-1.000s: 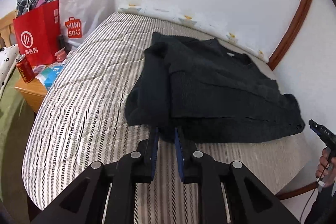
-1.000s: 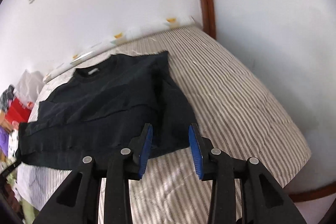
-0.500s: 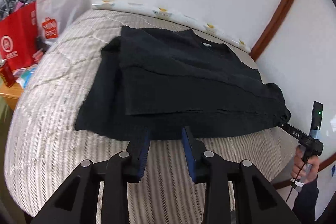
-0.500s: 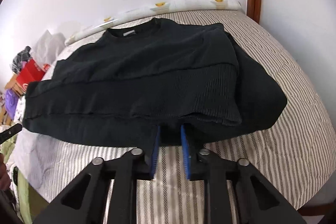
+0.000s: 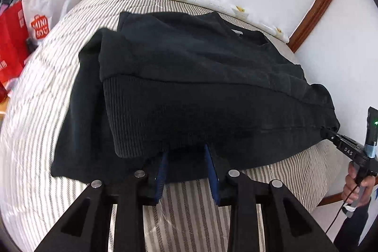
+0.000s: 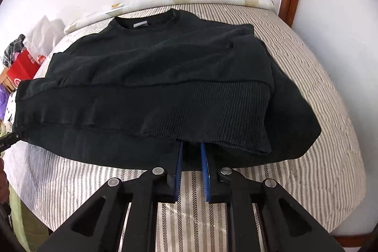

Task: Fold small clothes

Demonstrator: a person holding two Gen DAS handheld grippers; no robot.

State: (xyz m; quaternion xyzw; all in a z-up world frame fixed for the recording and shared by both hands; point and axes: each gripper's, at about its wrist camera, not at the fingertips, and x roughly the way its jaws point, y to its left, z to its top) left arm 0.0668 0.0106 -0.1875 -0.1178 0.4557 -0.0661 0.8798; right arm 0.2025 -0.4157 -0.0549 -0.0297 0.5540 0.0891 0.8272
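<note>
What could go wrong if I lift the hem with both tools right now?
The left tool is open around the sweater's near edge, so that side may stay down. The right tool stands narrow on the hem, but whether it is clamped cannot be told; it might catch only one layer. The folded-in ribbed sleeve cuffs lie loose on top and could slide off when the hem rises.

Black matt knitted cloth sweater (image 5: 189, 77), soft and fuzzy, with coarser ribbed cuffs. Quilted cloth bed cover with grey and white stripes (image 6: 319, 91), faintly puckered. Matt black plastic gripper arms with 4 dull silver metal rivets and blue rubbery pads (image 6: 205, 171). Glossy varnished brown wooden trim (image 5: 316, 1). Smooth red paper bag (image 5: 10, 39); crinkled white plastic bag (image 5: 49, 4).
</note>
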